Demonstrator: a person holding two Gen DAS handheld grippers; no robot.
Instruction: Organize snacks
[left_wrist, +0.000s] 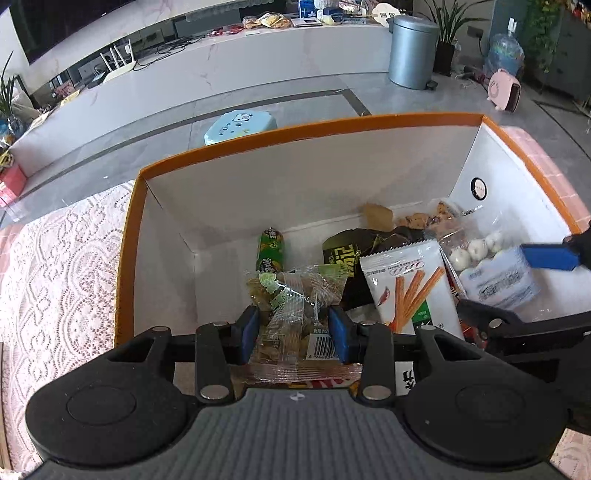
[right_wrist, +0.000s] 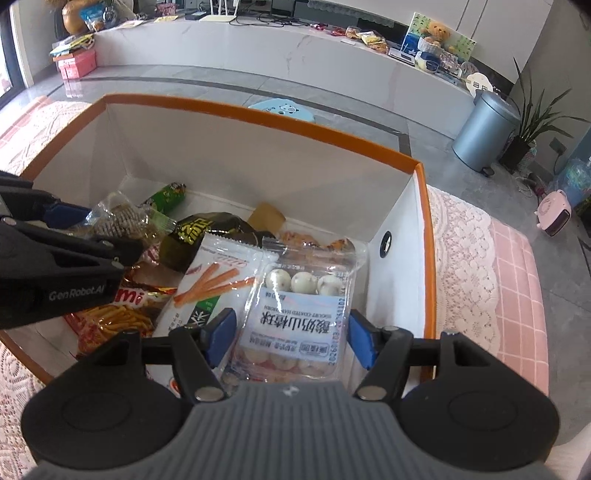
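- Gripping clear snack packet (left_wrist: 291, 314), left gripper (left_wrist: 293, 330) has both pads pressed on its sides, above orange-rimmed box (left_wrist: 332, 127)
- right gripper (right_wrist: 291, 338) spread wide; yogurt-ball bag (right_wrist: 299, 314) lies between fingers inside box, touching neither pad

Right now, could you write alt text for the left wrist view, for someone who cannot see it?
The left gripper is clamped on a clear snack packet over a white box with an orange rim that holds other snacks, among them a white packet with orange sticks. One blue finger of the right gripper reaches in from the right.
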